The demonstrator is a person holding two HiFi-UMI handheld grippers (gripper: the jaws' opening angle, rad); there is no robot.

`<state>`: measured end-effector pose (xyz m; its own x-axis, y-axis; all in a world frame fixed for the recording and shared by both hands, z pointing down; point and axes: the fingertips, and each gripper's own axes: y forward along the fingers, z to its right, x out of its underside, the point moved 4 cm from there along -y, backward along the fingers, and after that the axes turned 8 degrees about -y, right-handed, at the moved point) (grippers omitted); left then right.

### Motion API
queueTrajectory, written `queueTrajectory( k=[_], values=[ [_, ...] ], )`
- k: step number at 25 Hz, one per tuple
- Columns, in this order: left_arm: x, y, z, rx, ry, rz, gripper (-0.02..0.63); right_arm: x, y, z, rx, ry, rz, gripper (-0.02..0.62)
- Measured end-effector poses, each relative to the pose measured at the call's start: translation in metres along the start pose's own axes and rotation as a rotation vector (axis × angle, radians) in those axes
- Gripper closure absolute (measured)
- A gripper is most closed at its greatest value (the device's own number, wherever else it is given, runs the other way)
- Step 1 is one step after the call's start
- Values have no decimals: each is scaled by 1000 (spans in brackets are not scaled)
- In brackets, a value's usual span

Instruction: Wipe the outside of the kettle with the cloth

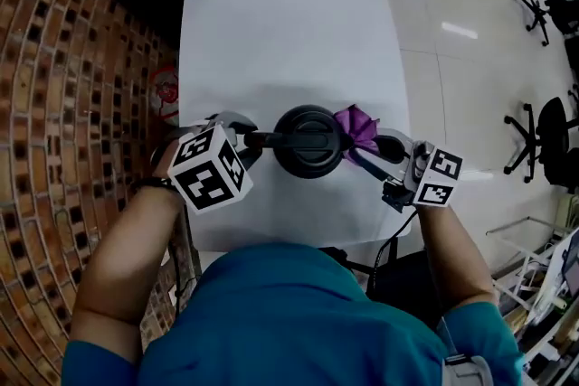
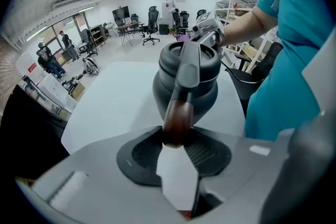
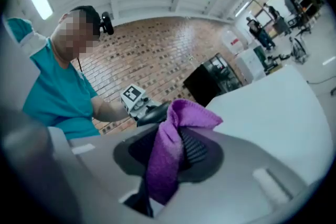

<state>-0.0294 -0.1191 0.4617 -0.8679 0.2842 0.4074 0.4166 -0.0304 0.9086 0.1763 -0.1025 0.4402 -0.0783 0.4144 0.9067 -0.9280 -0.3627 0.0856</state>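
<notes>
The white tabletop (image 1: pixel 280 32) carries just one thing, the dark kettle (image 1: pixel 308 140). It stands upright towards the near side, between the two grippers.

The left gripper (image 1: pixel 249 140) comes in from the kettle's left and points steeply down. Its jaws are closed to a middling gap on the brown end of the handle (image 2: pixel 178 118), which sits squeezed between the ribbed pads.

The right gripper (image 1: pixel 389 154) lies roughly level on the kettle's right side. It is clamped on the purple cloth (image 1: pixel 357 127), which is bunched into a fold that sticks out past the pads and is at the kettle's right flank. Whether the cloth is actually pressing on the wall is not clear.

As for risks, the left grip takes only the tip of the handle. A firm sideways push from the cloth could therefore swing the kettle about that point, or slide the handle out from between the pads. The cloth is also a narrow wad rather than a spread sheet. If it folds back under pressure, the hard jaws of the right gripper could scrape the kettle instead of the fabric. A thin bite on the cloth could also let it drag free mid-stroke.
</notes>
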Motion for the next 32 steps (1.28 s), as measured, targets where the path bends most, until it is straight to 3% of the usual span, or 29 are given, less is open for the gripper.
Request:
queueTrajectory(
  k=[4, 10, 13, 17, 18, 20, 22, 24, 26, 29, 32],
  values=[
    [0, 1, 0, -8, 9, -15, 474, 9, 1, -40, 80, -22, 79, 499],
    [-3, 3, 1, -28, 37, -18, 475, 14, 27, -81, 159, -53, 92, 499],
    [-3, 4, 2, -30, 48, -10, 476, 17, 48, -97, 222, -83, 54, 499],
    [-3, 5, 2, -24, 51, 7, 474, 20, 84, -108, 259, -233, -76, 500],
    [-3, 5, 3, -13, 45, 18, 474, 20, 93, -113, 223, -268, -122, 500],
    [-5, 5, 7, 2, 41, 41, 474, 11, 106, -132, 61, -320, -191, 499],
    [-8, 6, 10, 3, 45, 55, 474, -25, 108, -152, -111, -315, -169, 499],
    [-10, 7, 10, 3, 49, 71, 474, -77, 102, -148, -185, -244, -141, 499],
    [-9, 7, 9, -2, 57, 80, 474, -123, 101, -119, -219, -231, -190, 499],
    [-9, 9, 10, -8, 63, 90, 474, -145, 118, -66, -407, -289, -411, 499],
    [-8, 9, 11, -19, 56, 99, 474, -119, 149, -25, -657, -210, -668, 499]
  ],
)
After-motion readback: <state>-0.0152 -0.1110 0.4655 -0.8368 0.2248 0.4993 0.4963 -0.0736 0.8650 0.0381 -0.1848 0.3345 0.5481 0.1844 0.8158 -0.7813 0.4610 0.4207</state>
